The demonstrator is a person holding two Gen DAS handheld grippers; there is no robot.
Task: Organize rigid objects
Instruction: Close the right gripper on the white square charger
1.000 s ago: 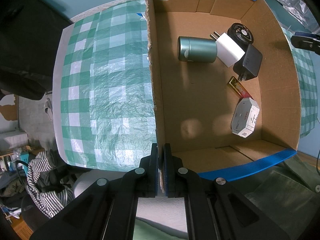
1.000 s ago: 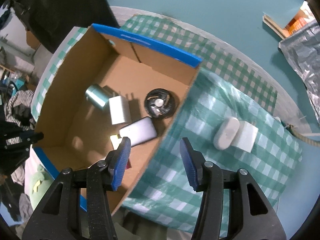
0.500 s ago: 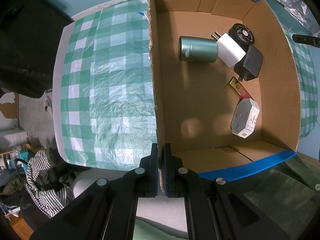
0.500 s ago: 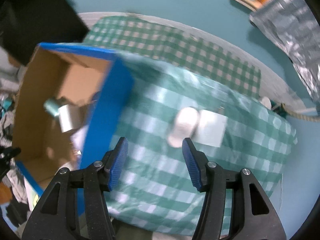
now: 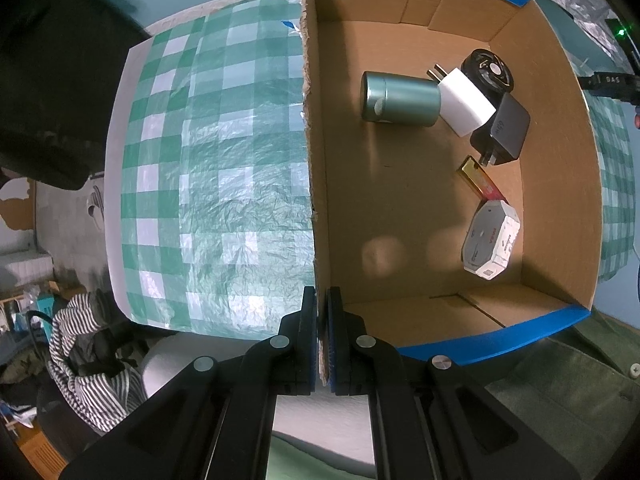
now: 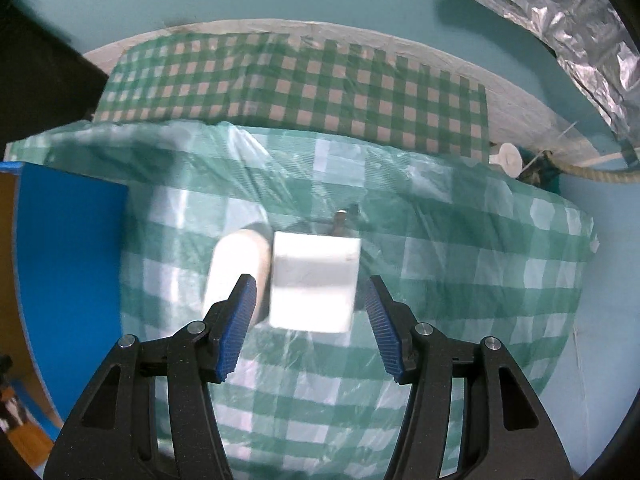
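Note:
My left gripper point(image 5: 322, 336) is shut on the near left wall of the cardboard box point(image 5: 316, 168). Inside lie a green cylinder point(image 5: 400, 98), a white charger point(image 5: 464, 106), a black round fan point(image 5: 486, 70), a black adapter point(image 5: 506, 128), a gold-red bar point(image 5: 480, 180) and a white polygonal box point(image 5: 492, 244). My right gripper point(image 6: 310, 328) is open, with a white plug cube point(image 6: 314, 282) between its fingers and a white oval case point(image 6: 236, 272) beside the left finger. Both lie on the green checked cloth point(image 6: 460, 280).
The box's blue outer wall point(image 6: 68, 264) stands at the left of the right wrist view. Crumpled foil point(image 6: 560, 20) and a rope point(image 6: 592, 174) lie at the far right. A striped garment point(image 5: 88, 360) lies below the table's left edge.
My right gripper has swung from over the box to the right and dropped toward the white cube and oval case, which now look larger. My left gripper has kept its hold on the box wall.

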